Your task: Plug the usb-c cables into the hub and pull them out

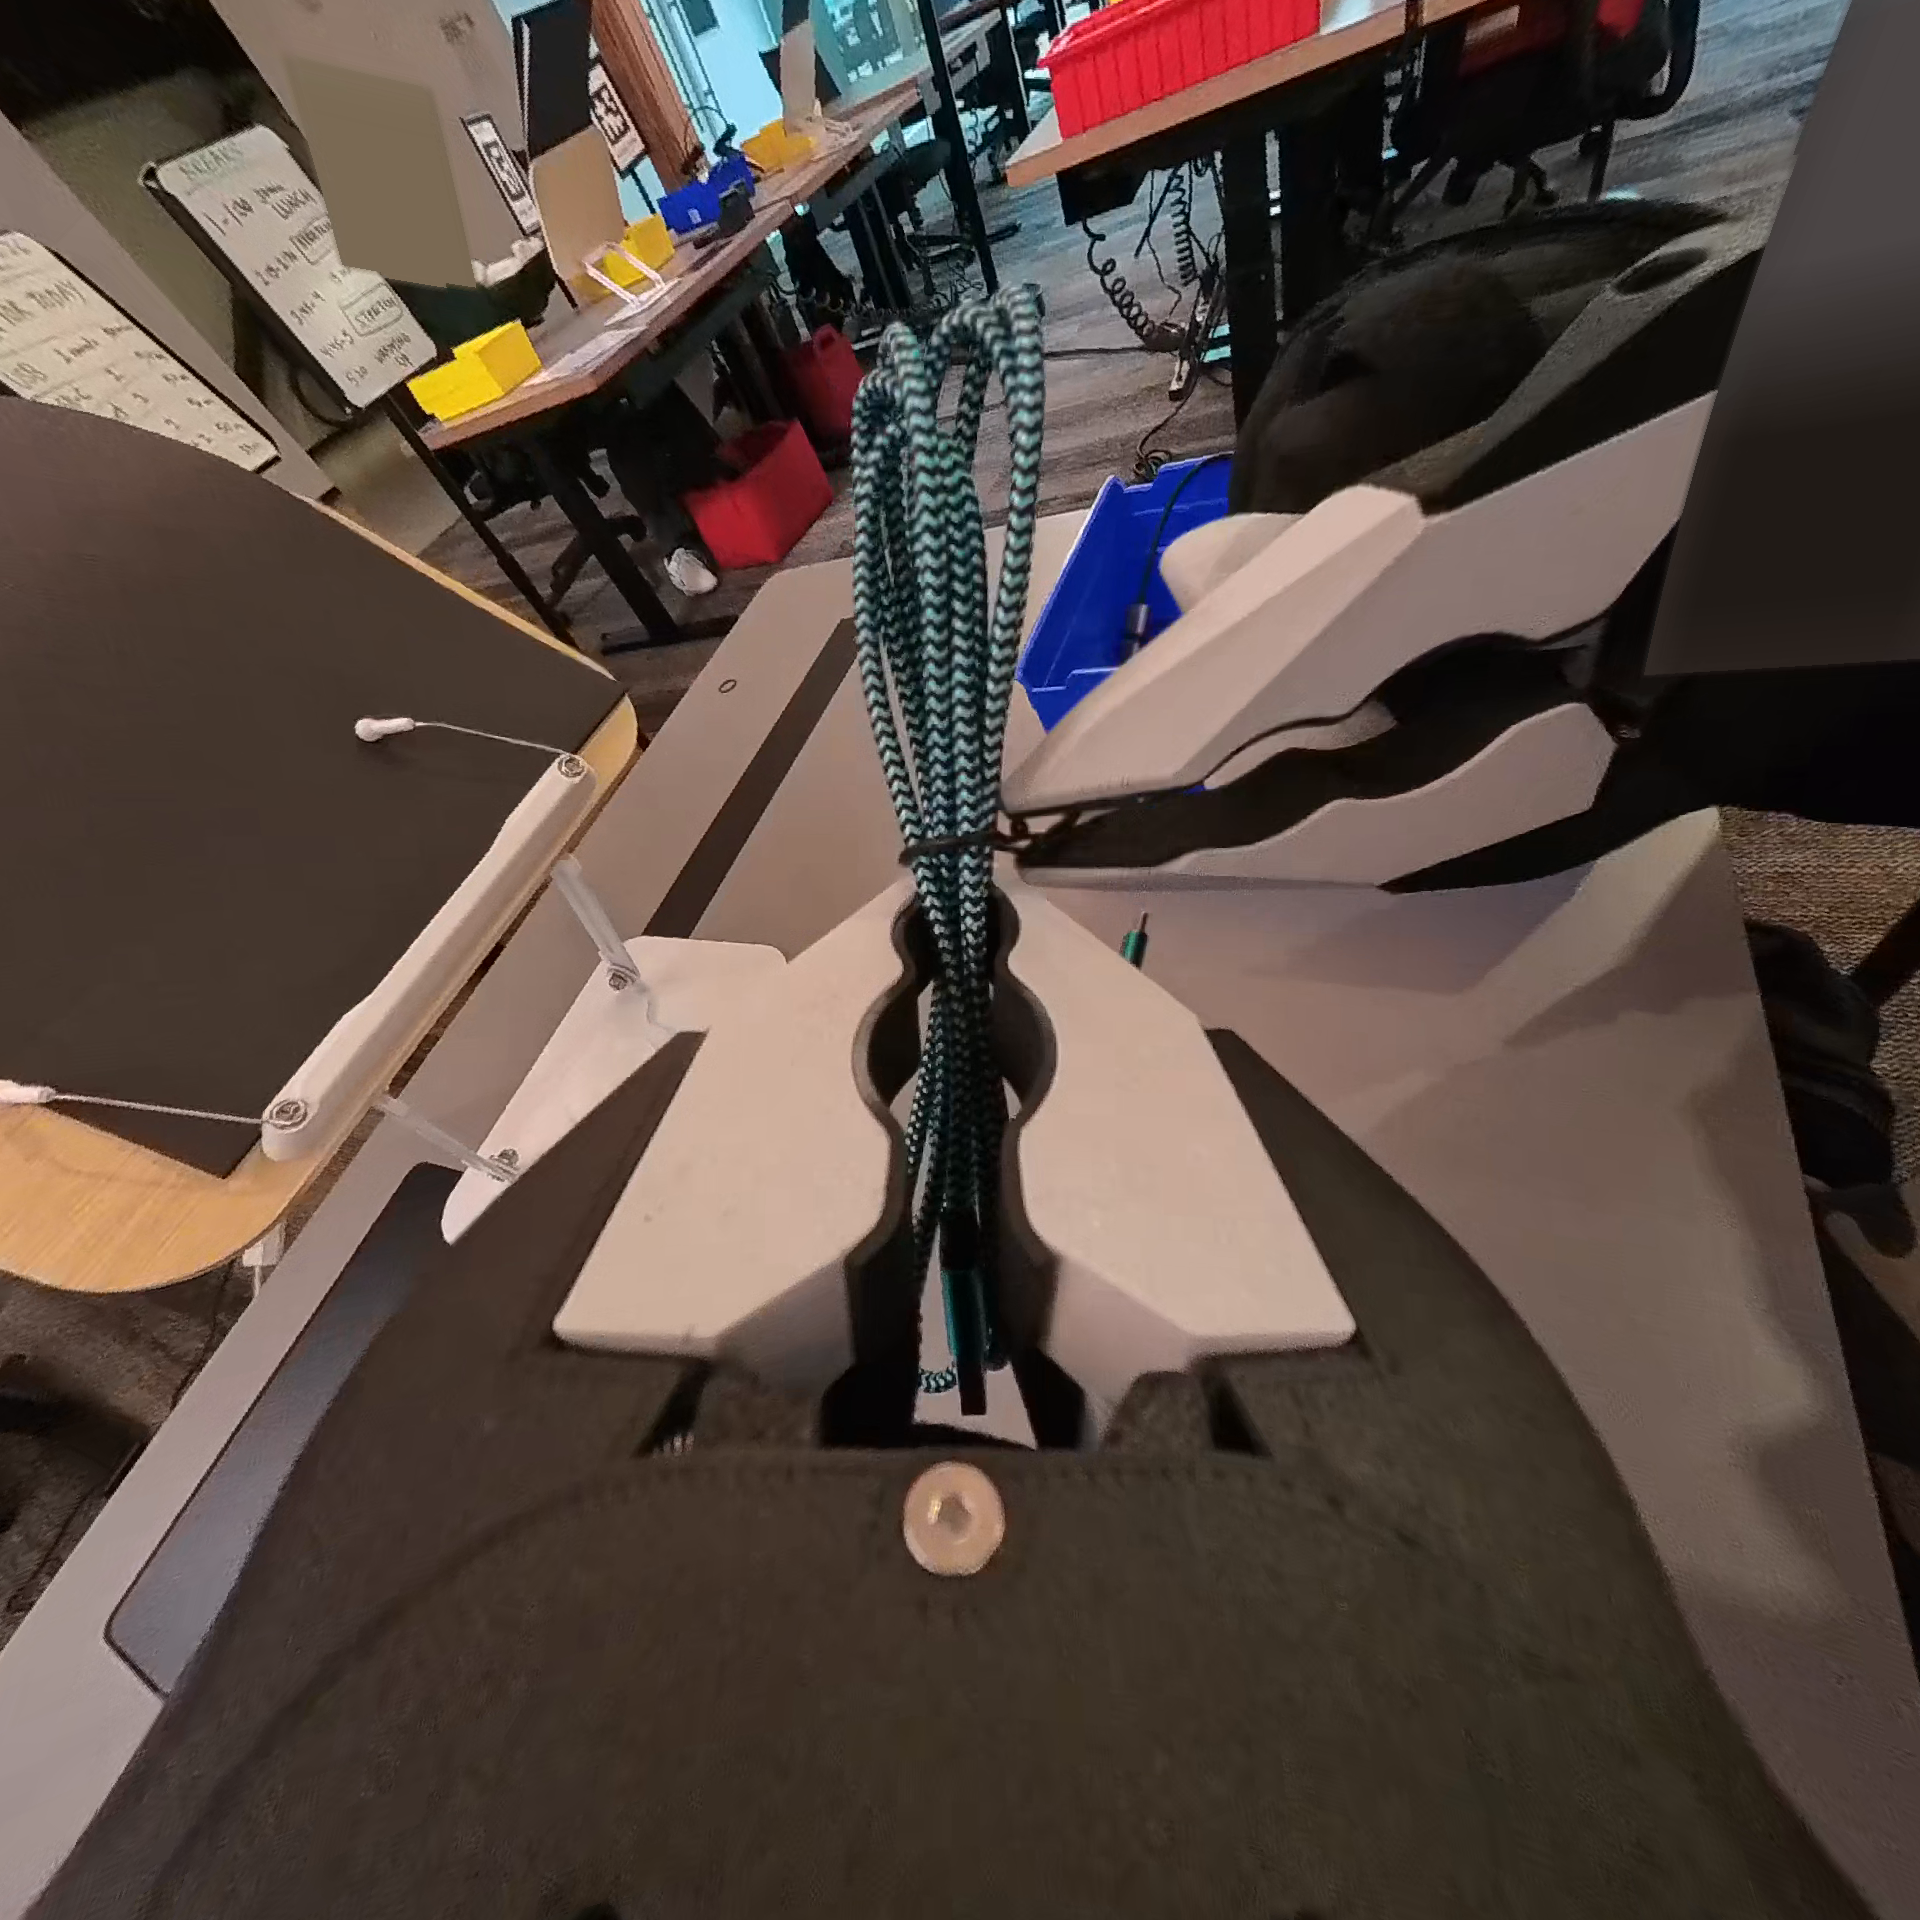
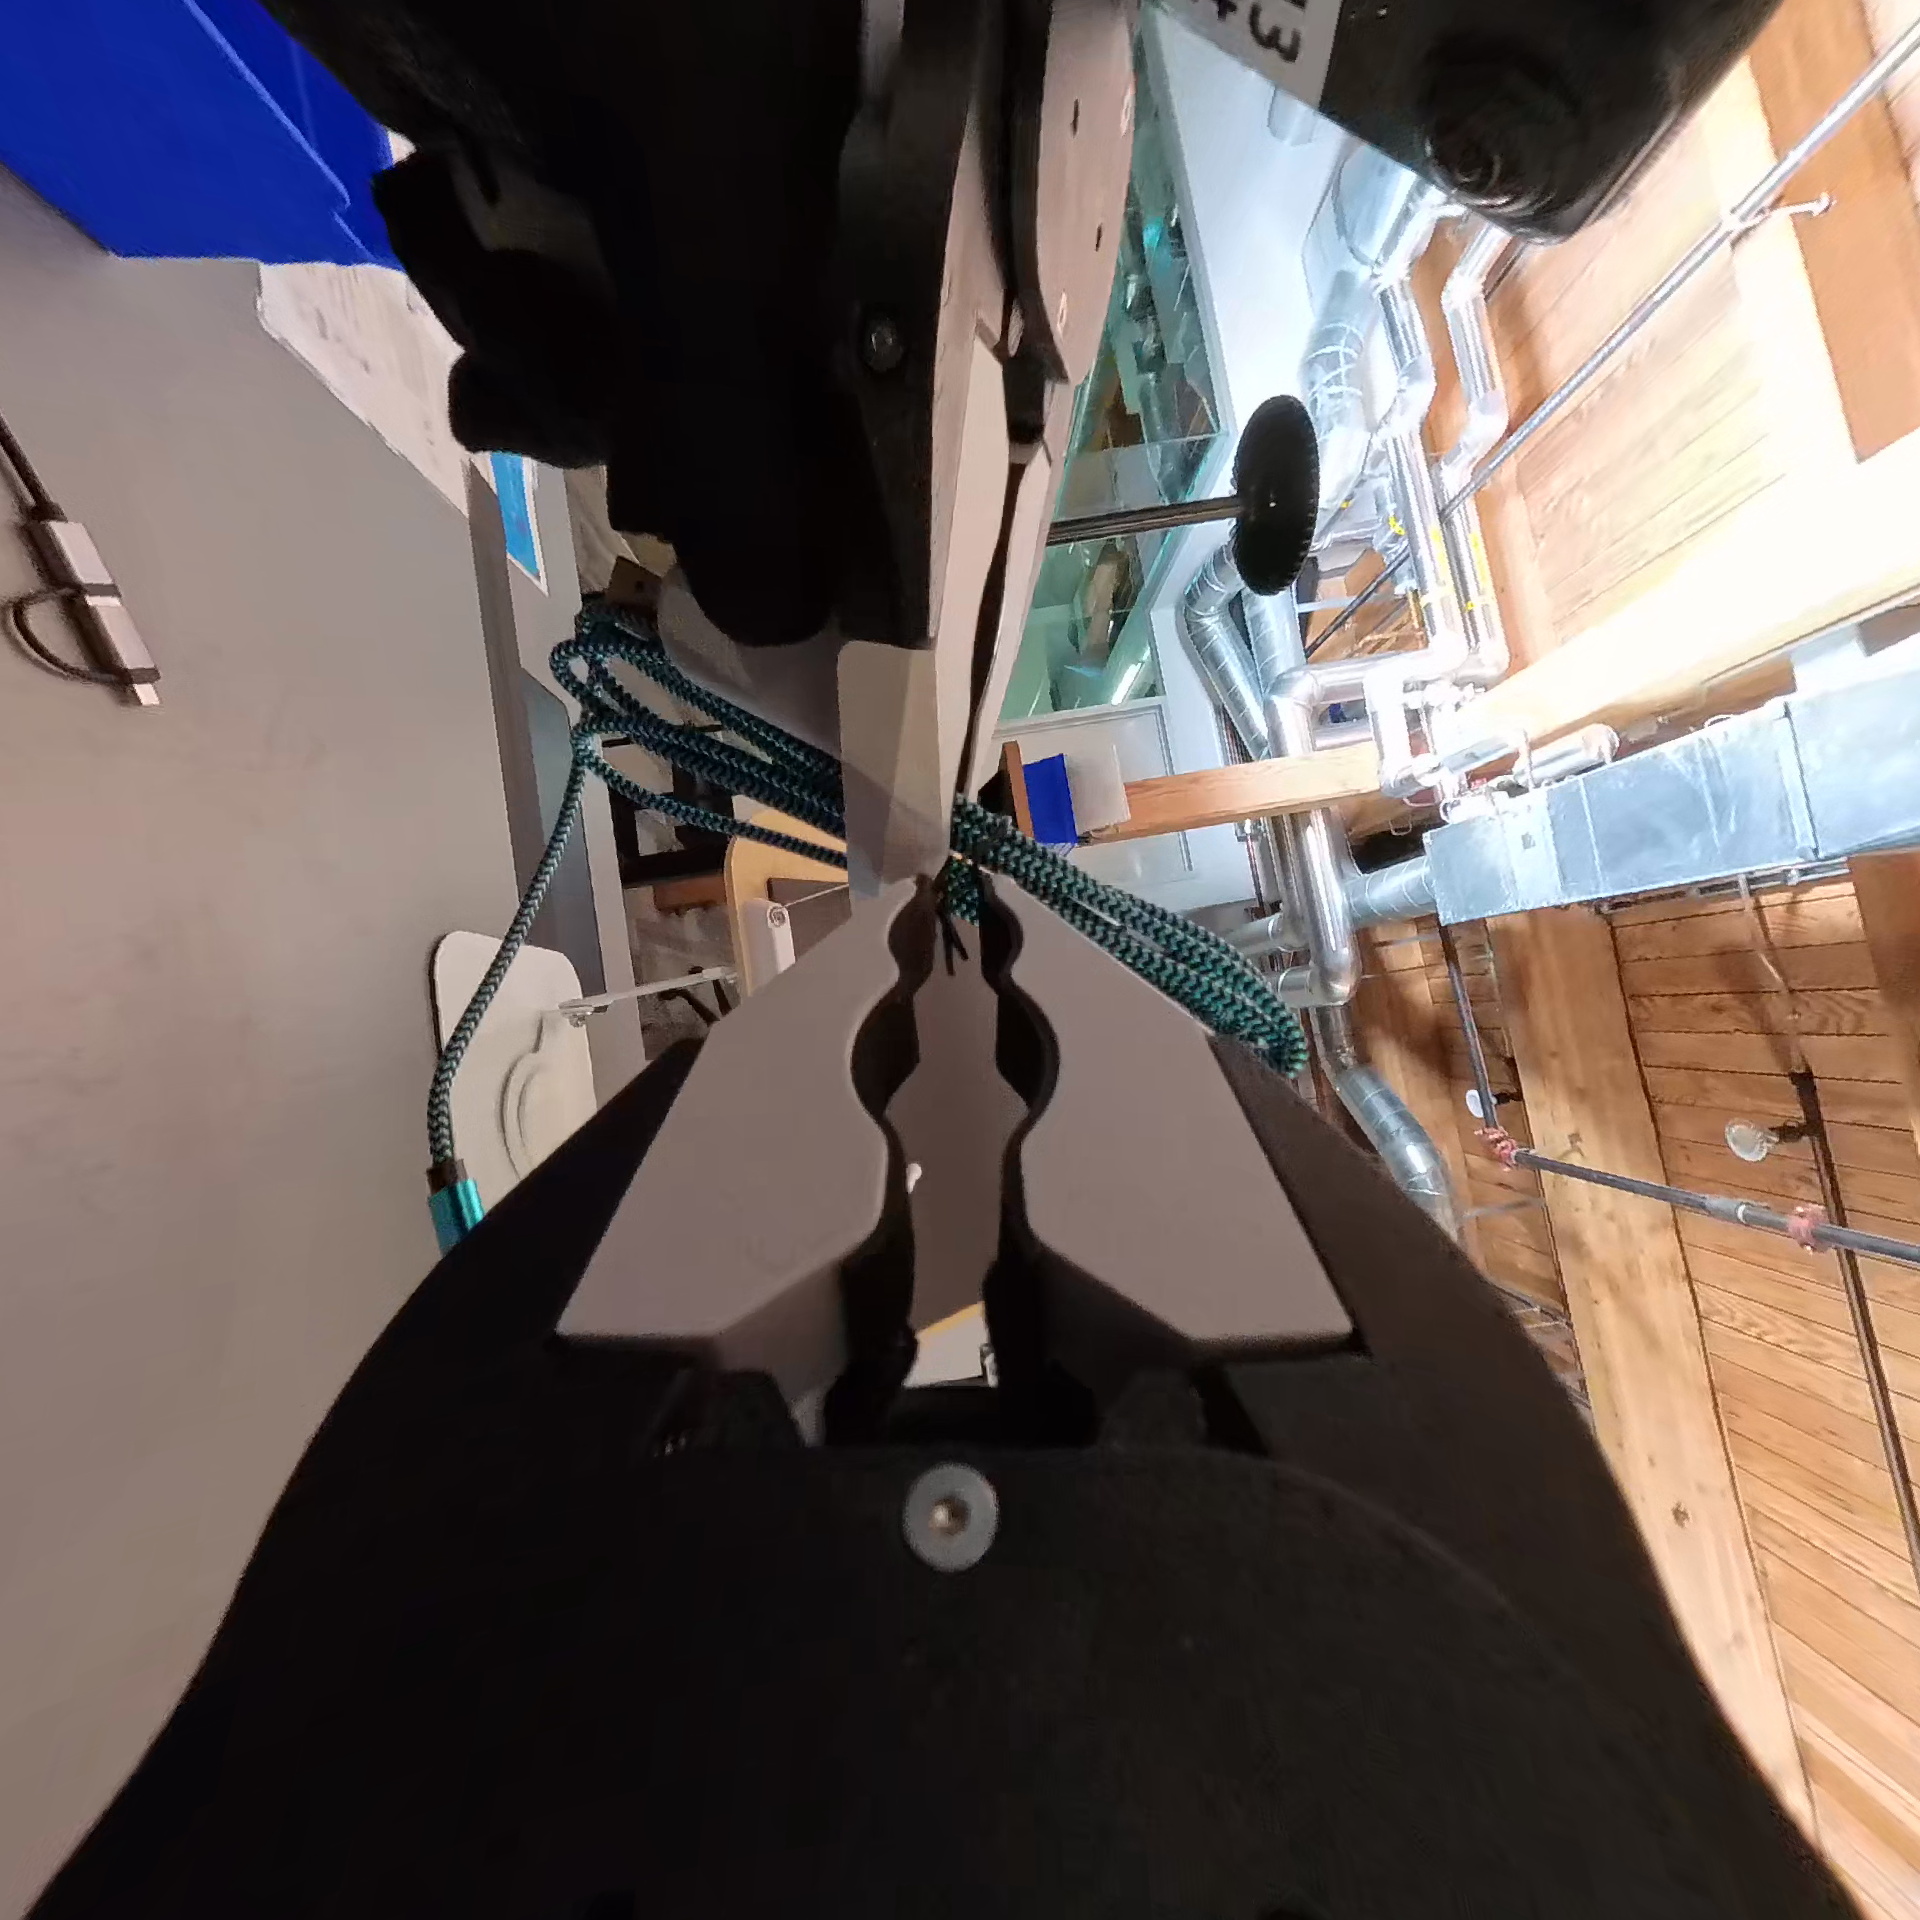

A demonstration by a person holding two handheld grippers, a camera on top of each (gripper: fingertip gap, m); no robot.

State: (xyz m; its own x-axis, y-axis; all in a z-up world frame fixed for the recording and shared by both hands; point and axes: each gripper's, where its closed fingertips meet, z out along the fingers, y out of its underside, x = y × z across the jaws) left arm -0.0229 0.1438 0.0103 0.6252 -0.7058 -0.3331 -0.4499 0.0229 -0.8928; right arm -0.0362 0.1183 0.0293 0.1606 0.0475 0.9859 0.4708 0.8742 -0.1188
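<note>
Clamped around a coiled teal-and-black braided usb-c cable [image 1: 940, 644], my left tool [image 1: 954, 925] has its white fingers [image 1: 769, 1132] pressed together on the bundle, which stands upright out of the scalloped gap between them. One teal plug [image 1: 961, 1320] of the cable hangs down inside that gap, close to the camera. A thin black tie [image 1: 951, 847] binds the bundle just above my fingertips. My right tool [image 1: 1023, 826] comes in from the right side of this view, and its tips are pinched shut on that tie, touching the bundle. Behind it a blue bin [image 1: 1101, 592] sits on the grey table [image 1: 748, 727]. To the left a black board [image 1: 260, 748] lies on a wooden surface.

From the right wrist view, turned on its side, my right tool [image 2: 948, 899] has its tips closed on the black tie [image 2: 951, 940], whose loose end pokes back between the fingers. The left tool [image 2: 904, 821] meets mine tip to tip from above, with the cable bundle [image 2: 1122, 925] passing across where they meet. One strand drops to a teal plug [image 2: 457, 1210] near the table [image 2: 208, 935]. A grey hub [image 2: 94, 613] lies on the table at the left edge, well apart from the cable. A corner of the blue bin [image 2: 187, 114] shows at the upper left.
</note>
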